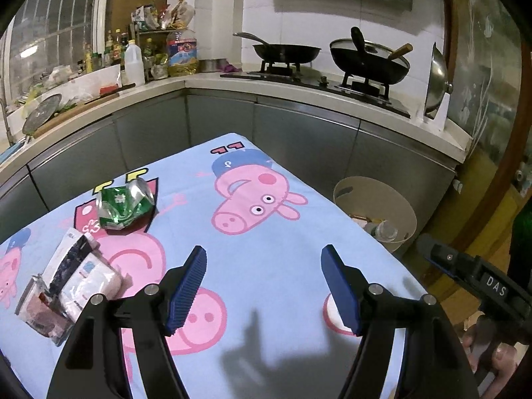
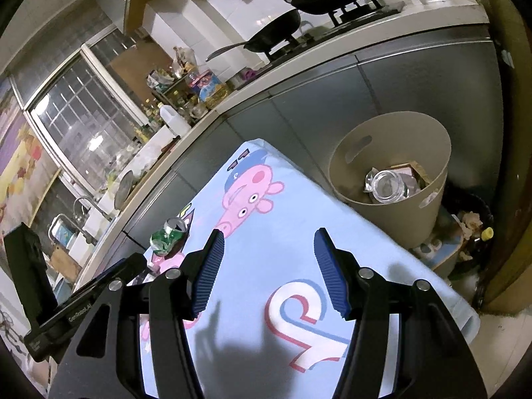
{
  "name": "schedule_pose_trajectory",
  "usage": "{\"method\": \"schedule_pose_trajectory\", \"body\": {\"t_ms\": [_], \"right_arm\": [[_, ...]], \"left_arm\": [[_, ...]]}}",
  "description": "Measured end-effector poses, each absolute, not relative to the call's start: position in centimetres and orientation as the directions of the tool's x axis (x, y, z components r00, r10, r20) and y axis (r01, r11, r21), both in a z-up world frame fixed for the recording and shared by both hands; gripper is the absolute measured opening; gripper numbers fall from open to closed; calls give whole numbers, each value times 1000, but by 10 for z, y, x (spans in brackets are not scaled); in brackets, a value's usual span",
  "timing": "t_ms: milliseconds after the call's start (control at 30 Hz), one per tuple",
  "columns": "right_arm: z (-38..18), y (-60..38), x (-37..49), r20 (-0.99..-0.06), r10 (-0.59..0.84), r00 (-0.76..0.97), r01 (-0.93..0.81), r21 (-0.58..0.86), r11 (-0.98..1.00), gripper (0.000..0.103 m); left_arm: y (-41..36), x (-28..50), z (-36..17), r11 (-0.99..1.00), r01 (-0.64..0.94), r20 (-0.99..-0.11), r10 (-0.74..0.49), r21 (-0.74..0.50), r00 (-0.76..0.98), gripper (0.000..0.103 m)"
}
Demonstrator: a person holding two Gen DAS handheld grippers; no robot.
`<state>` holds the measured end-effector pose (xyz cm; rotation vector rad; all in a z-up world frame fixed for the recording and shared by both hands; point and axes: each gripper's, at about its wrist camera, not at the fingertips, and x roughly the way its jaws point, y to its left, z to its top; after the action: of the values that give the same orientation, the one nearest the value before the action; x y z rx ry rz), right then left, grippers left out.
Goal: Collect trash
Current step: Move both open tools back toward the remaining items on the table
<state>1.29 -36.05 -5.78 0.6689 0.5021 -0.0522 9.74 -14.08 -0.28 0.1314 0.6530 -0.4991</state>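
To the left of my left gripper [image 1: 262,286] lie the wrapper [image 1: 71,286] and can [image 1: 124,207], the bin [image 2: 389,173] is ahead-right of my right gripper [image 2: 267,269]; both stand apart and empty, so I judge next I must reach left and pick.

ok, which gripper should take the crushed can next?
Left, probably. The left gripper is open and empty, with the crushed green can just ahead to its left. The right gripper, also open and empty, faces the beige bin; the can lies farther away, beyond the left gripper.
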Motion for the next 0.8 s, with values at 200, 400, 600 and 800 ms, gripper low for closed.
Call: {"method": "schedule_pose_trajectory", "body": {"t_ms": [200,400,600,800], "right_arm": [[-56,-350,16,-470,124,874,195,573,796,56],[-54,-346,18,-474,121,872,197,567,800,56],[-54,-339,22,-485,128,865,199,567,800,56],[-51,-332,24,-489,133,862,194,562,804,56]], "left_arm": [[-129,95,-1,880,474,-599,-401,-40,693,74],[-120,93,1,884,466,-586,-401,-44,704,76],[-110,92,1,888,457,-579,-400,-53,710,79],[-98,93,0,893,446,-576,-399,-67,714,80]]}}
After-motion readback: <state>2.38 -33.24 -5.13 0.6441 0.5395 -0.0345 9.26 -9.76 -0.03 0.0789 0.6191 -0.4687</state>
